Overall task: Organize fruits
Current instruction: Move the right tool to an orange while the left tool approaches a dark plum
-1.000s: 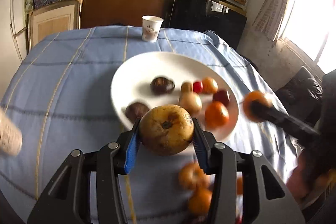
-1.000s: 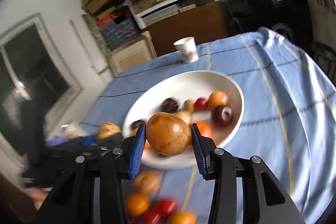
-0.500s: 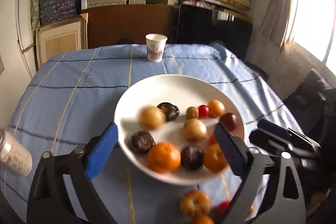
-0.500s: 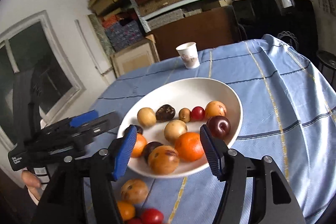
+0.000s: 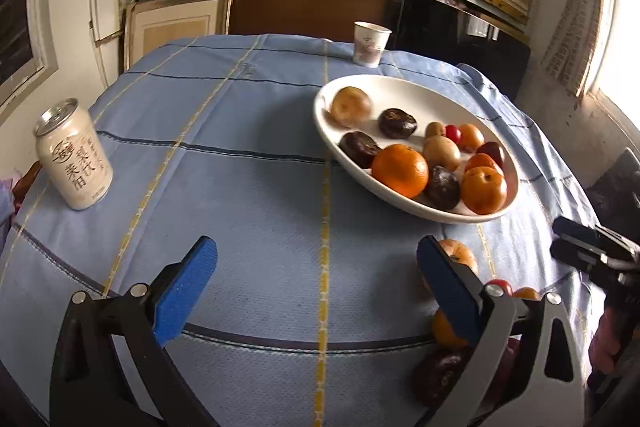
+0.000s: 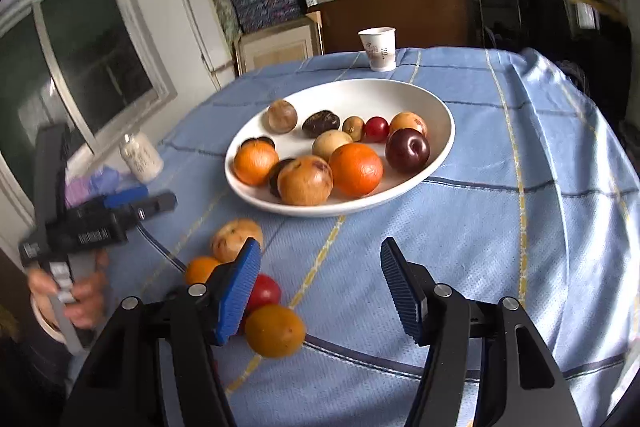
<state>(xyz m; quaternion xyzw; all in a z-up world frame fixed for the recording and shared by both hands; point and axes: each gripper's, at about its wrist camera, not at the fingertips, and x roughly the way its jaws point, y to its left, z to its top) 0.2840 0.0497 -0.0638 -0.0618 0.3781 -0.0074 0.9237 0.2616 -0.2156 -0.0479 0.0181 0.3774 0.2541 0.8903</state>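
A white plate on the blue tablecloth holds several fruits: oranges, dark plums, brown and yellow fruits. Loose fruits lie on the cloth near the front edge: a tan one, a small orange, a red one and an orange one. My left gripper is open and empty, over bare cloth left of the plate. My right gripper is open and empty, just right of the loose fruits.
A beige drink can stands at the table's left side. A white paper cup stands at the far edge. Shelves of stacked goods fill the back wall. The left gripper shows in the right view.
Both grippers let their fruits go onto the plate, opened wide and drew back toward the table's front edge. The left view has swung left, bringing the can into sight.
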